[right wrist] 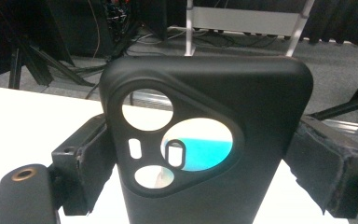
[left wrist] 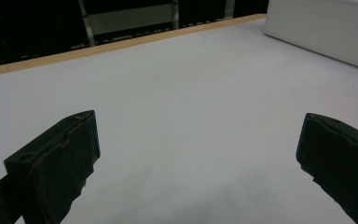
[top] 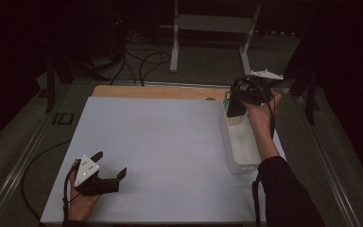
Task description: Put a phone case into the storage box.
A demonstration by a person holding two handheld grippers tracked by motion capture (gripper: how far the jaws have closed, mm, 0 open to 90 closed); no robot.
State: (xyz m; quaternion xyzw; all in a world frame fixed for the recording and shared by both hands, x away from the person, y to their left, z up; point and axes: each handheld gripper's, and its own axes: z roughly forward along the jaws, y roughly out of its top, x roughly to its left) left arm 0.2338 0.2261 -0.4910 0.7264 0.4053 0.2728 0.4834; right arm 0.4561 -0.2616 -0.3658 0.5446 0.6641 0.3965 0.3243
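The right gripper (right wrist: 205,158) was clamped on a black phone case (right wrist: 205,140), its lower end cut off; through its cutouts something teal showed, unidentifiable. From above, the case hung over a white bin (top: 241,142). The left gripper (left wrist: 198,154) rested wide apart, holding nothing.

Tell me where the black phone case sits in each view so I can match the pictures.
High view: the phone case hangs from the right tool, upper right, over the far end of the white bin.
Left gripper view: not in it.
Right gripper view: it stands upright in the centre, clamped between the jaws.
Shared landmark: the white metal stand, also at top.
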